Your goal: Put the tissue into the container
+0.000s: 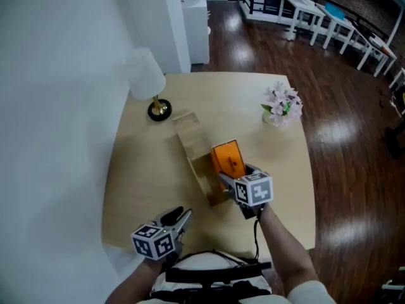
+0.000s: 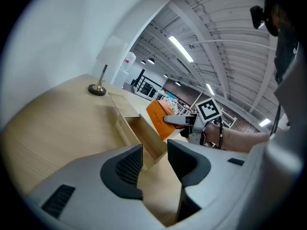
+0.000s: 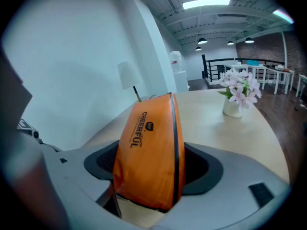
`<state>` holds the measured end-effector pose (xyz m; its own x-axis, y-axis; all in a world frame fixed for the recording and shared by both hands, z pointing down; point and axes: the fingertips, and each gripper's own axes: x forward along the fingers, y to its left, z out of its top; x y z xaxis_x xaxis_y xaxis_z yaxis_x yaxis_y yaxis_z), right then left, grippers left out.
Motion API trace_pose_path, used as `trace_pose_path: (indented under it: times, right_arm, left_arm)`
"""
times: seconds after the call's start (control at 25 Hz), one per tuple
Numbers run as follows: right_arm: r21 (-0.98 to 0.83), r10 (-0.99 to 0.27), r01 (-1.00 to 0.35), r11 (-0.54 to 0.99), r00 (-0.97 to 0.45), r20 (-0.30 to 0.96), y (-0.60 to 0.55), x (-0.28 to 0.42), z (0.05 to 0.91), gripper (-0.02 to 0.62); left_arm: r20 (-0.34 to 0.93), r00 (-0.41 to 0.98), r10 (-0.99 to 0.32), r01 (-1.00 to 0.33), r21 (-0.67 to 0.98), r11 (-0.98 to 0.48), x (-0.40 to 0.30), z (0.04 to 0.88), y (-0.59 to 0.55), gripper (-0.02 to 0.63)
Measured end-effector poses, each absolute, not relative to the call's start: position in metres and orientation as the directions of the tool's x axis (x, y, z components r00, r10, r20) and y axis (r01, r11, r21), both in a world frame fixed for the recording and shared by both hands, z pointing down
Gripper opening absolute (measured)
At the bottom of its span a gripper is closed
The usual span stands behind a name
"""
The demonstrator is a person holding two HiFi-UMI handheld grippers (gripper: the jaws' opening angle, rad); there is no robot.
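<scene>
An orange tissue pack stands on edge over the right side of the long wooden container in the middle of the table. My right gripper is shut on the pack, and in the right gripper view the pack fills the gap between both pads. My left gripper hovers near the table's front edge, apart from the box. Its jaws are open with nothing between them. From the left gripper view the open box lies just ahead, with the pack at its right wall.
A white table lamp on a dark round base stands at the back left. A small vase of pink flowers sits at the back right. A white wall runs along the left, and dark wood floor surrounds the table.
</scene>
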<state>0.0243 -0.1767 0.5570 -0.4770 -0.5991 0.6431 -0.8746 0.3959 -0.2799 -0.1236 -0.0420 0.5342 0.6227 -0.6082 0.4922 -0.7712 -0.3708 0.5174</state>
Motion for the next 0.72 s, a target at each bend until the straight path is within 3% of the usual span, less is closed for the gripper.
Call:
trace_pose_path:
  times: [0.28,0.72]
  right_arm:
    - [-0.296,-0.52,-0.847,0.441,-0.51,0.685,-0.173,-0.027,0.581,0.38]
    - [-0.245,-0.439,-0.844,0.478,-0.471,0.765,-0.17,-0.041,0.621,0.382]
  left_arm:
    - [0.473,0.613,-0.633,-0.771,0.533,-0.349,-0.144,0.53,-0.038,0.165]
    - [0.474,0.607,-0.638,-0.77,0.55,-0.325,-0.155,0.533,-0.04,0.166]
